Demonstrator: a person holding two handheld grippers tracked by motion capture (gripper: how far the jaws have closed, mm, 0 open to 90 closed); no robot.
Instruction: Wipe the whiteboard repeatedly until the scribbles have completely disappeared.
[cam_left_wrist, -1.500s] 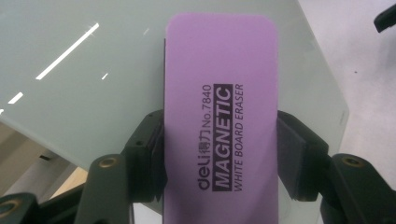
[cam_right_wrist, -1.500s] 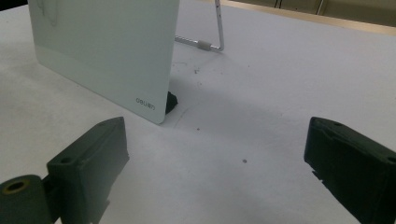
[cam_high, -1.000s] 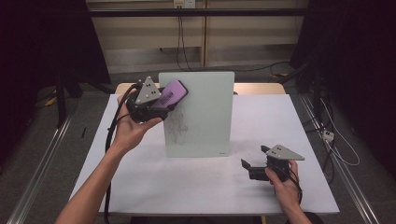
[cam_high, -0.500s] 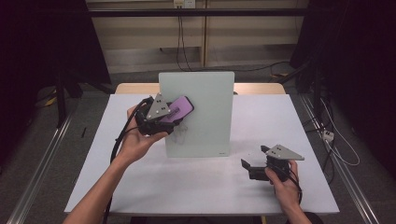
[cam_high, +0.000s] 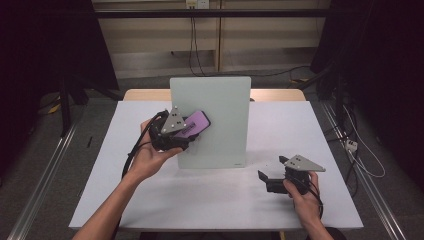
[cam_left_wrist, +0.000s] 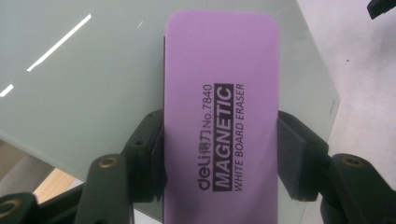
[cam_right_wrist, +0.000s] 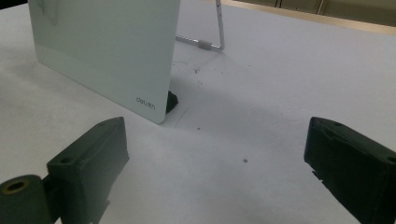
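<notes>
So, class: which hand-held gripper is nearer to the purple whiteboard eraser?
Left. The left hand-held gripper is clamped on the purple eraser, holding it against the whiteboard. The right hand-held gripper sits open on the table, off to the board's right.

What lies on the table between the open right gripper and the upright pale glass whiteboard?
Nothing but bare white table: the right gripper view shows open cloth from the right gripper to the pale glass whiteboard; the high view agrees.

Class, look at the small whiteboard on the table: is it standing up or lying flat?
Standing up. The whiteboard rests on its bottom edge on the table, and a metal stand props it from behind.
</notes>
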